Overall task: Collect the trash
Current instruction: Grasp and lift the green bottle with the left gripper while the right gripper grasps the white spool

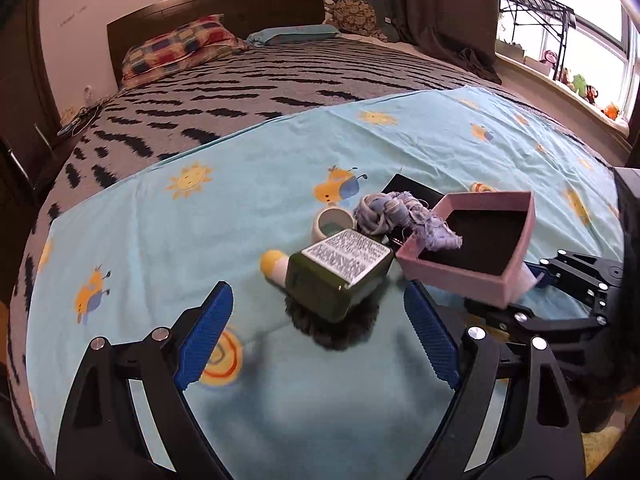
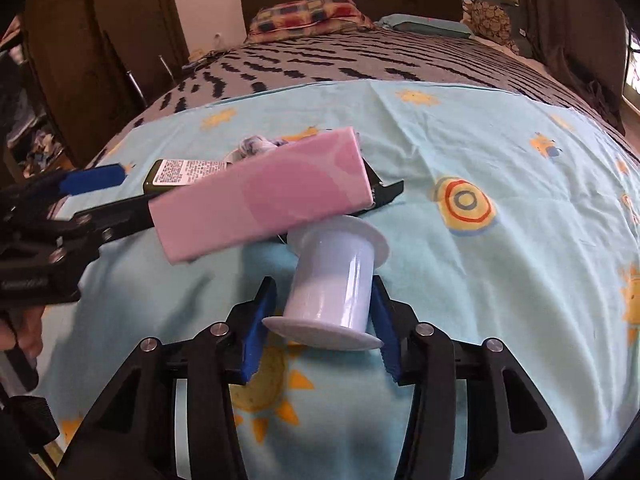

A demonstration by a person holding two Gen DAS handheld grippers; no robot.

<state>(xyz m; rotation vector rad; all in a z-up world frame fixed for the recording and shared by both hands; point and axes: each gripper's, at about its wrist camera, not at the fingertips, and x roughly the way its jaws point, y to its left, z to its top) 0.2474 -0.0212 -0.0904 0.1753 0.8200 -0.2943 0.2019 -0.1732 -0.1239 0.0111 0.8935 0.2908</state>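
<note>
Blue ribbed pads of the left tongs [image 1: 318, 330] stand wide apart at the bottom of the left wrist view, released, with nothing between them. Just ahead, toward 12 o'clock, a dark green bottle [image 1: 340, 276] with a printed white label and a yellow-tipped cap lies on its side on a dark fuzzy patch. At 1 o'clock from it, a pale ceramic cup [image 1: 332, 224] and a tangle of frayed lilac rags [image 1: 400, 216] lie close together, the rags trailing over the rim of a pink cardboard box [image 1: 512, 240], which has a dark lining and is open on top. All of it rests on a light blue sheet [image 1: 200, 240], soft cotton printed with suns and bees, spread over a striped bed. The right tongs enter from 3 o'clock, beneath the box.

Right wrist view: the right tongs [image 2: 320, 332] are clenched around a glossy white plastic spool [image 2: 332, 284], a smooth cylinder with 2 flat flanges, lying on the sheet. At 11 o'clock from it the box shows a matte pink side, tilted. The left tongs reach in from 9 o'clock.

Judged from this, collection has barely started: the spool is gripped but not lifted away, while the bottle and rags wait beside the box, the likely bin.
</note>
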